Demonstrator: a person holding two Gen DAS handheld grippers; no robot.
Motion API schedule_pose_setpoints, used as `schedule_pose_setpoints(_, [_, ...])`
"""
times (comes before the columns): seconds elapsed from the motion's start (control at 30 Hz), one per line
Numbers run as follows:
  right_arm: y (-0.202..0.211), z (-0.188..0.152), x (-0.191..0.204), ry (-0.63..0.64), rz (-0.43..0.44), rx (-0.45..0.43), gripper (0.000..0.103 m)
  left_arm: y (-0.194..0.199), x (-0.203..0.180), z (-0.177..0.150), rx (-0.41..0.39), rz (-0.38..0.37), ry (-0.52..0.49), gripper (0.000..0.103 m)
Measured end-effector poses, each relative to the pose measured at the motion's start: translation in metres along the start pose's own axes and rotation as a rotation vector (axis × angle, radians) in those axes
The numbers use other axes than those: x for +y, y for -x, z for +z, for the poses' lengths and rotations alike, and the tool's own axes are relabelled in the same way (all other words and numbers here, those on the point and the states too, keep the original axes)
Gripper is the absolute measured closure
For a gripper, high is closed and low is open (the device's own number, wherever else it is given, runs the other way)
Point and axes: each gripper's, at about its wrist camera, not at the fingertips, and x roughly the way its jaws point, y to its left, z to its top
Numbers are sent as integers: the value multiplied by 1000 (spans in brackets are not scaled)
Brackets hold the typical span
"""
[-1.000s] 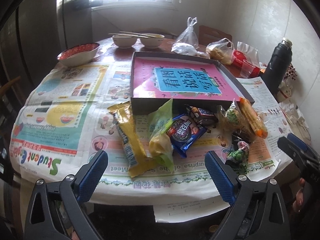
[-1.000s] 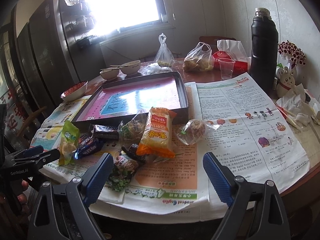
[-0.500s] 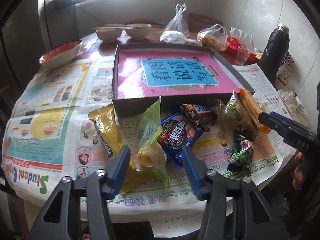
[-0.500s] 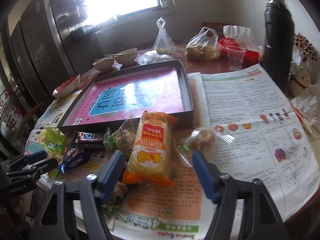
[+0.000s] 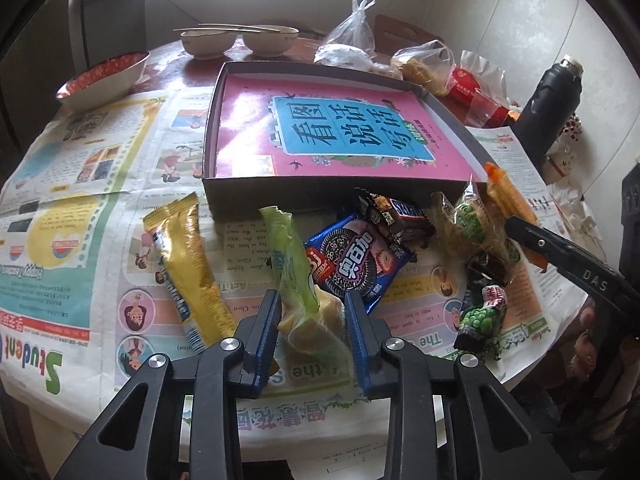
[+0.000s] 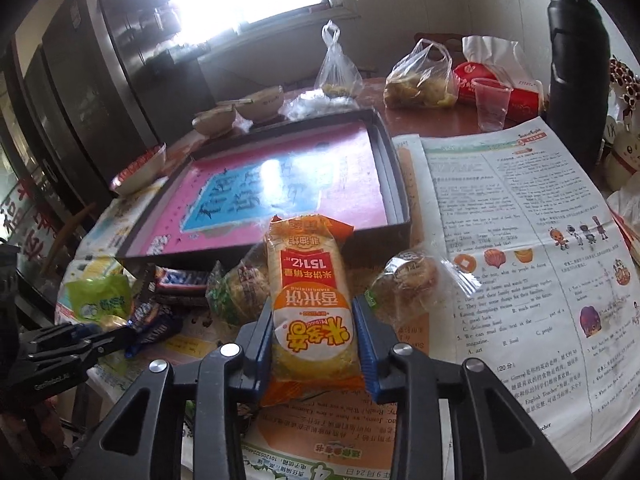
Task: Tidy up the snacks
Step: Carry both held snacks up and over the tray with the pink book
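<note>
Left wrist: closing fingers (image 5: 312, 312) flanking green packet (image 5: 298, 280); right fingers (image 6: 314, 322) closing, orange packet (image 6: 310, 304) between.

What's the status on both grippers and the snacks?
Left gripper closing on green-wrapped snack. Right gripper closing on orange rice-cracker pack. Both packs on the table. Empty box just behind; path clear.
</note>
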Motion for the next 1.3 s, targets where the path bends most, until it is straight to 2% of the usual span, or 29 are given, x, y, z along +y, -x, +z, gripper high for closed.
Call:
schedule_pose_setpoints(0.27, [25, 14, 0, 11, 16, -86, 67, 22, 7, 14, -64, -30, 29, 70])
schedule_pose_setpoints(0.53, [30, 33, 5, 24, 24, -123, 67, 45, 16, 41, -147, -20, 47, 70])
schedule_pose_setpoints(0.77, [22, 52, 7, 35, 20, -133, 67, 46, 17, 72, -194, -22, 31, 70])
schedule_pose_setpoints(1.03, [-3, 72, 6, 39, -4, -119, 67, 19, 16, 96, -169, -28, 24, 70])
schedule_pose_setpoints(1.3, [-40, 79, 5, 37, -24, -53, 67, -13, 19, 106, -130, -14, 21, 70])
